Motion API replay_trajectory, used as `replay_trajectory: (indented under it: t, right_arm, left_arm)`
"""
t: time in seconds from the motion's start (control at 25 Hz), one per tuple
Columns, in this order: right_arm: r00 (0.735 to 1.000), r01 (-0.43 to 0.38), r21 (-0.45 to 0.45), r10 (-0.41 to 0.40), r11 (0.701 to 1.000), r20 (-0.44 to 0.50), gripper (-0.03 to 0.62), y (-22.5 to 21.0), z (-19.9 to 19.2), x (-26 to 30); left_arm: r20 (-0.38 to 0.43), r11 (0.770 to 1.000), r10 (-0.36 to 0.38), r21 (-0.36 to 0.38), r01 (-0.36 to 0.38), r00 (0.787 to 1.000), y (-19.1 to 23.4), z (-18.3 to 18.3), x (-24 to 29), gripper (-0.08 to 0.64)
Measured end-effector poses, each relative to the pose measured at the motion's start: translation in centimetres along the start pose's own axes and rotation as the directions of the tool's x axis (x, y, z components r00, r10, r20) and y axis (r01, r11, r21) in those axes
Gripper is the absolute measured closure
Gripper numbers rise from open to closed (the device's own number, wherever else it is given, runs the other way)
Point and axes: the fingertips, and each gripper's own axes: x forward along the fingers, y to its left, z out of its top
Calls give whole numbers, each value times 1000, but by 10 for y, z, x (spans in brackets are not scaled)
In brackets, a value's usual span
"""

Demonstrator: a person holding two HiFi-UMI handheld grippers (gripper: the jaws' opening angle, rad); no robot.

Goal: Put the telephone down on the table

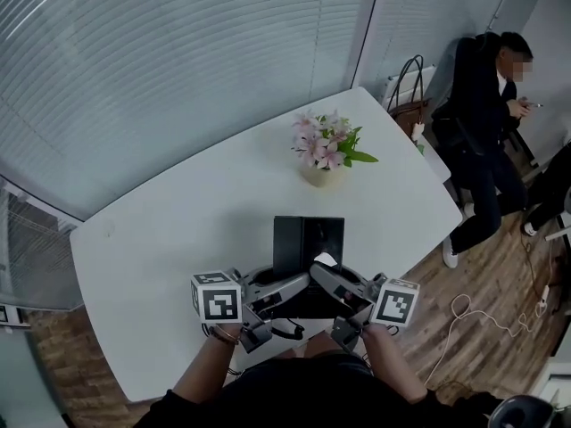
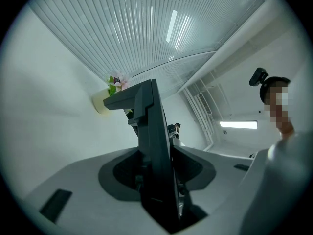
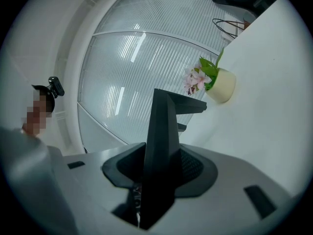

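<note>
head view: steeply down over table (image 1: pixel 161 239) | gripper views: level, close, share flowers (image 2: pixel 117 82)

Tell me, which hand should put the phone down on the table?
Neither alone. The left gripper and the right gripper each clamp one side of the telephone over the table. Both should probably lower it together.

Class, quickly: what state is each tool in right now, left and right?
Left tool: closed on the telephone.
Right tool: closed on the same telephone.
</note>
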Motion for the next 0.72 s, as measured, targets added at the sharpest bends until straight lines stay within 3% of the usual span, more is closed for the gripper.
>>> replay_trajectory:
  t: [0.72]
  right_arm:
    - [999, -15, 38, 16, 999, -38, 424, -32, 18, -15]
  left_arm:
    - [-5, 999, 42, -1, -42, 999, 19, -5, 35, 359]
